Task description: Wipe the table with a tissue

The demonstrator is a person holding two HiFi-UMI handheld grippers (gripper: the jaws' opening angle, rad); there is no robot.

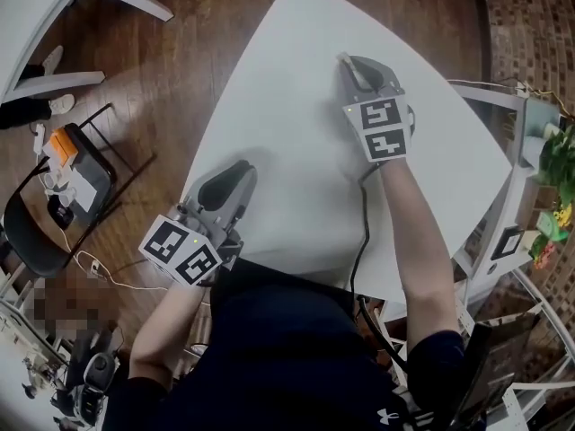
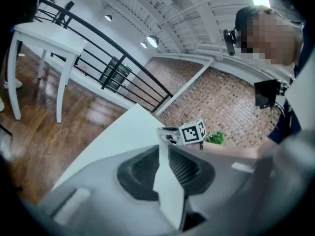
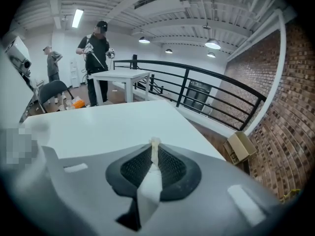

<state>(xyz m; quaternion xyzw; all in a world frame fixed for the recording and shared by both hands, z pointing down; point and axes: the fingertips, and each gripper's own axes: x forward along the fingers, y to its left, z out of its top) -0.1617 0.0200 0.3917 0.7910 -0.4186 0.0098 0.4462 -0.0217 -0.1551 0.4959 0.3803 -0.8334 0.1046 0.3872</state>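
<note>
Tissue (image 3: 154,145) mostly buried between right gripper's (image 3: 154,154) pinching jaws, only its crumpled tip showing, head view's plant (image 1: 561,164) at 3 o'clock cut by the edge, second white table (image 1: 31,16) at 11 o'clock cropped, distant person's (image 3: 98,53) tool too small to tell.

Likely loft workspace, brick wall (image 3: 290,107), black railing (image 3: 197,90)

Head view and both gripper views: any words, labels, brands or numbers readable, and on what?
No readable text anywhere.
On left tool and right tool, cubes show square patterns only.
On dark shirt, a white logo, no words.
On cardboard box, a marking too small to read.
</note>
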